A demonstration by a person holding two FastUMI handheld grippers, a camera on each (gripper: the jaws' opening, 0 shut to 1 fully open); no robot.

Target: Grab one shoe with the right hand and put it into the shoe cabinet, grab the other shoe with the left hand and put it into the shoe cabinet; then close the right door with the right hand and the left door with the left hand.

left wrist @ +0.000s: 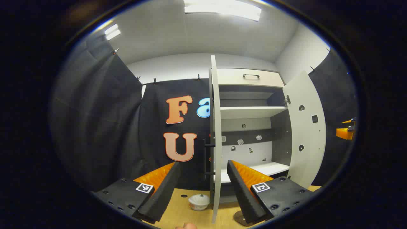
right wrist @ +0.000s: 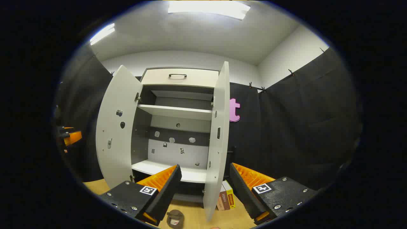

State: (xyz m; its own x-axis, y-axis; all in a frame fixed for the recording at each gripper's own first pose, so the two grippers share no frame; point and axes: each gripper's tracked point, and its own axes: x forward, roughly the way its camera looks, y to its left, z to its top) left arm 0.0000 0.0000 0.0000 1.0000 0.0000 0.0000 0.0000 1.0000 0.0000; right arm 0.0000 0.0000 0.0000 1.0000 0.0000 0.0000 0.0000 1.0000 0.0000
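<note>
The white shoe cabinet (left wrist: pixel 251 111) stands with both doors swung wide. In the left gripper view its left door (left wrist: pixel 216 136) is edge-on straight ahead and its right door (left wrist: pixel 305 127) angles outward. My left gripper (left wrist: pixel 203 165) is open with nothing in it, in front of the left door's edge. In the right gripper view the cabinet (right wrist: pixel 178 111) is ahead, and my right gripper (right wrist: pixel 205 167) is open and holds nothing, before the right door (right wrist: pixel 219 136). A small brown object, possibly a shoe (right wrist: pixel 175 218), lies on the floor below the lower shelf (right wrist: pixel 165 170); it is partly hidden.
A white bowl (left wrist: pixel 199 202) sits on the wooden floor (left wrist: pixel 178 210) left of the left door. Some small boxes (right wrist: pixel 226 198) stand by the right door's foot. Black cloth walls close in on both sides. The top drawer (right wrist: pixel 178 77) is shut.
</note>
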